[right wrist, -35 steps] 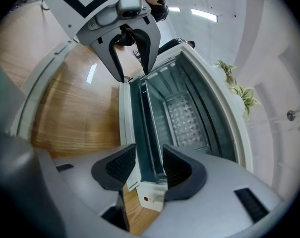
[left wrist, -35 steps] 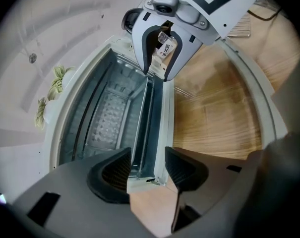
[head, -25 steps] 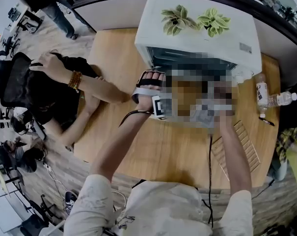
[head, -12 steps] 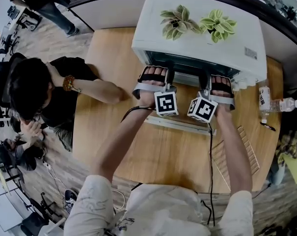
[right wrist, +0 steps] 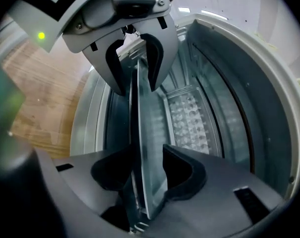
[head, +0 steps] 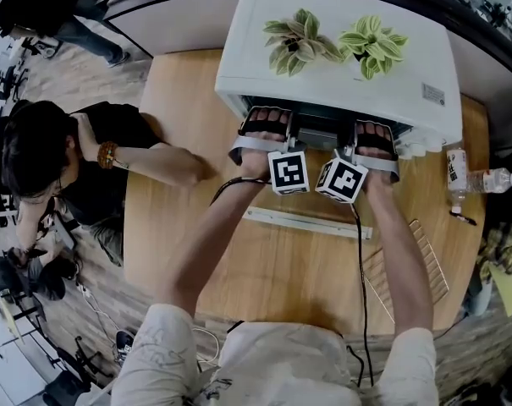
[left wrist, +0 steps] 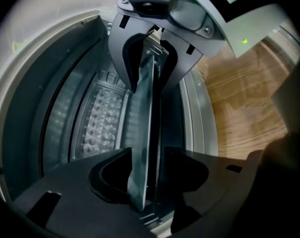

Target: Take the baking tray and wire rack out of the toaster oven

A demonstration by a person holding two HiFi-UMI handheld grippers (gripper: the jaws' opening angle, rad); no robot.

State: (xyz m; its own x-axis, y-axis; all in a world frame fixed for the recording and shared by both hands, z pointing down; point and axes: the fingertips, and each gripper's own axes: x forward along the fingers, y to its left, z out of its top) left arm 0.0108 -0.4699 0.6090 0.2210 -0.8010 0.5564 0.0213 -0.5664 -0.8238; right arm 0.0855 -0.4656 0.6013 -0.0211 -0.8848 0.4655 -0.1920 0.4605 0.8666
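Observation:
A white toaster oven [head: 340,74] stands at the back of the wooden table, its door folded down toward me [head: 306,222]. Both hands reach into its mouth side by side, so the fingertips are hidden in the head view. A thin metal baking tray [left wrist: 144,133] runs edge-on inside the oven. My left gripper [left wrist: 147,182] is open and straddles the tray's front rim, with a dark gap beside one pad. My right gripper [right wrist: 145,177] straddles the same rim [right wrist: 146,133], also open. Each gripper view shows the other gripper further along the rim. A wire rack [head: 418,256] lies on the table at the right.
A person sits at the table's left side with an arm [head: 158,157] resting on the wood. Two small plants [head: 332,39] sit on the oven's top. A water bottle [head: 480,178] lies at the right edge, near a small pen [head: 460,218].
Both grippers have moved forward, deeper into the oven's mouth. The seated person at the left has shifted their head and arm.

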